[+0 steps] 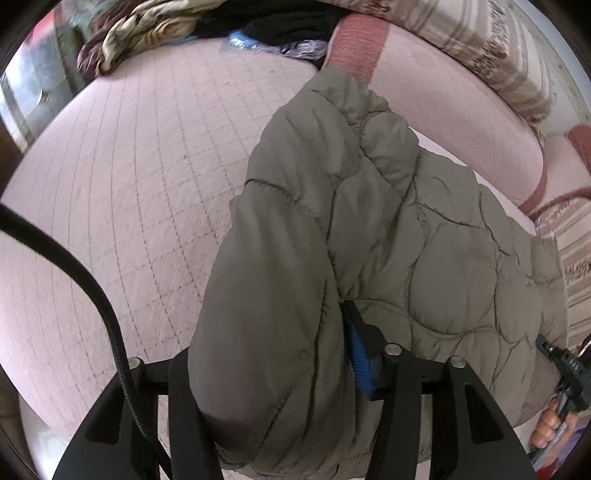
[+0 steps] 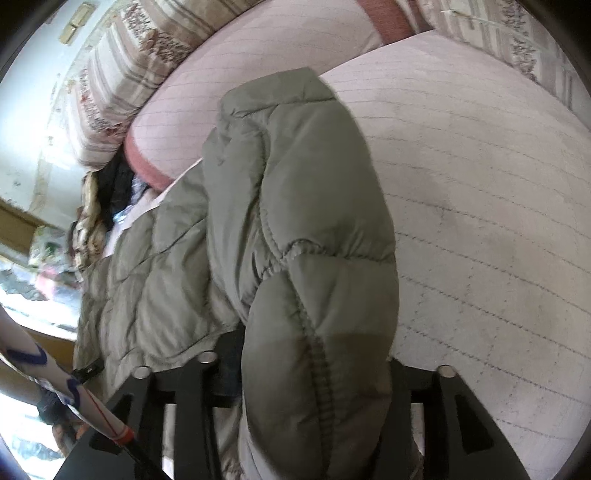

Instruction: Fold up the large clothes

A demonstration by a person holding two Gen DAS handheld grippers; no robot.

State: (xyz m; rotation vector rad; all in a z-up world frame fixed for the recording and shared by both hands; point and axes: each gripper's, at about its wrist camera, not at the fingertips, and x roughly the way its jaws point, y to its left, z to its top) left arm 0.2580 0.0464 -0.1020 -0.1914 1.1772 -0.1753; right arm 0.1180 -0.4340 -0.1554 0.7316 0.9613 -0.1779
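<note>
An olive-green quilted puffer jacket (image 1: 388,229) lies on a pink quilted bed cover (image 1: 140,177). My left gripper (image 1: 280,354) is shut on a thick fold of the jacket; the fabric bulges between its black fingers and hides the tips. My right gripper (image 2: 314,373) is shut on another padded fold of the same jacket (image 2: 295,206), which drapes over its fingers and hides them. The right gripper also shows at the lower right edge of the left wrist view (image 1: 561,362), beside the jacket's hem.
Striped pillows (image 1: 509,55) lie along the far side of the bed. A heap of patterned and dark clothes (image 1: 207,26) sits at the bed's far corner. A black cable (image 1: 92,295) hangs on the left. The pink cover (image 2: 480,184) stretches to the right.
</note>
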